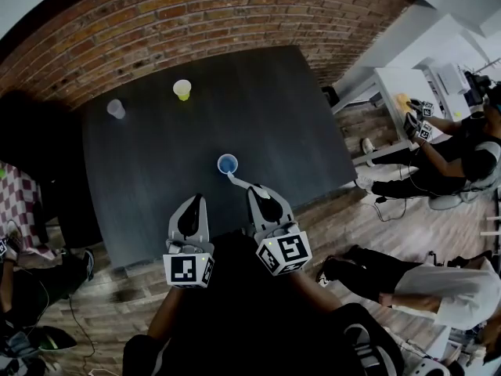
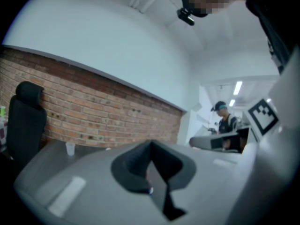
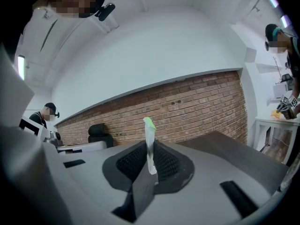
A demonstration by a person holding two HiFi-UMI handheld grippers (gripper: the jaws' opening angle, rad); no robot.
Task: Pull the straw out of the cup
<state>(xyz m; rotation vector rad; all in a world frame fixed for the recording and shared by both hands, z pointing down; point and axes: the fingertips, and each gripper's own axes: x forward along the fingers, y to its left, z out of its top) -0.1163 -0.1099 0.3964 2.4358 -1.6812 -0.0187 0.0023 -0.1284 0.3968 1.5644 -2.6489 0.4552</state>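
Observation:
A small blue cup (image 1: 227, 164) stands on the dark table (image 1: 156, 171), just beyond my grippers. A white straw (image 1: 238, 182) with a green tip runs from the cup's near rim to my right gripper (image 1: 254, 189). I cannot tell whether its far end is still inside the cup. In the right gripper view the straw (image 3: 149, 142) stands upright between the pads (image 3: 165, 162), and the right gripper (image 3: 150, 154) is shut on it. My left gripper (image 1: 196, 200) hovers to the left of the cup over the table's near edge, its jaws together and holding nothing. In the left gripper view, that gripper (image 2: 150, 159) shows no straw.
A yellow cup (image 1: 182, 89) and a clear cup (image 1: 116, 109) stand near the far side of the table, by the brick wall (image 1: 196, 22). A person sits at a white desk (image 1: 395, 84) on the right. A black chair (image 2: 26, 121) stands at the left.

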